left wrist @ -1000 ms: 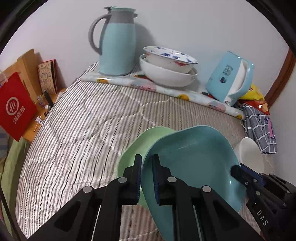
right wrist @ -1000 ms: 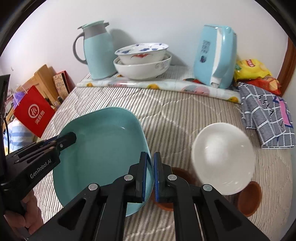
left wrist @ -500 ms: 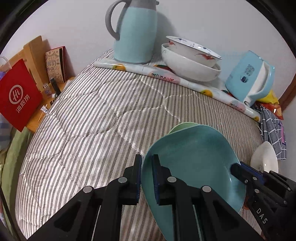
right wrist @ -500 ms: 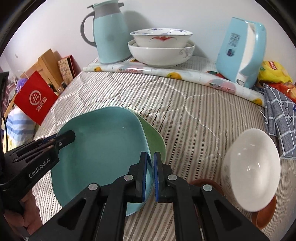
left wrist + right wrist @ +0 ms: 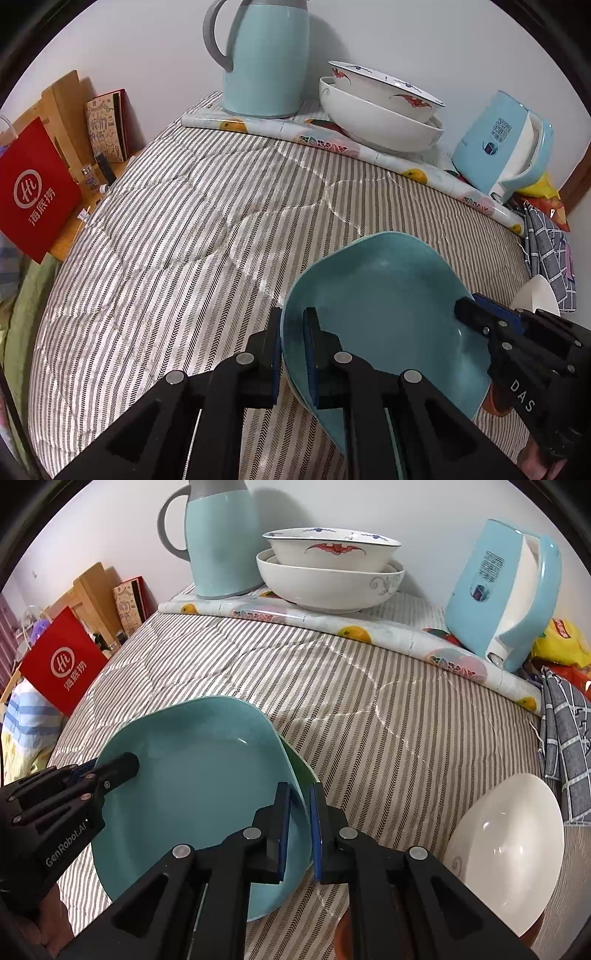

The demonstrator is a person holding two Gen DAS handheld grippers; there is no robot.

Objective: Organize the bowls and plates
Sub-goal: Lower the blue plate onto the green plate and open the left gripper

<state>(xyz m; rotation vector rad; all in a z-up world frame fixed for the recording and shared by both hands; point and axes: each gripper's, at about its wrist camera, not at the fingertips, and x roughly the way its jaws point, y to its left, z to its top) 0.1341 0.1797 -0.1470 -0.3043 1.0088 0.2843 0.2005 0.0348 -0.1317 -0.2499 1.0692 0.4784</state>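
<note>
A blue plate (image 5: 384, 306) is held low over the striped bed by both grippers and covers a green plate (image 5: 300, 767), of which only a sliver of rim shows. My left gripper (image 5: 291, 321) is shut on the blue plate's left rim; it also shows as the left gripper (image 5: 122, 764) in the right wrist view. My right gripper (image 5: 299, 797) straddles the right rim. Its jaws are opening, with the rim still between the pads and a slim gap showing. A white bowl (image 5: 506, 856) lies tilted at the lower right.
At the back stand a blue thermos jug (image 5: 221, 542), two stacked white bowls (image 5: 328, 579) and a blue kettle (image 5: 506, 590) behind a rolled floral mat (image 5: 354, 627). A checked cloth (image 5: 565, 746) lies right, a red bag (image 5: 62, 664) left. A brown saucer (image 5: 495, 406) peeks from under the plate.
The blue plate has come down over the green plate, which is now almost fully covered. Both cameras sit lower and closer to the bed. The right jaws have parted slightly.
</note>
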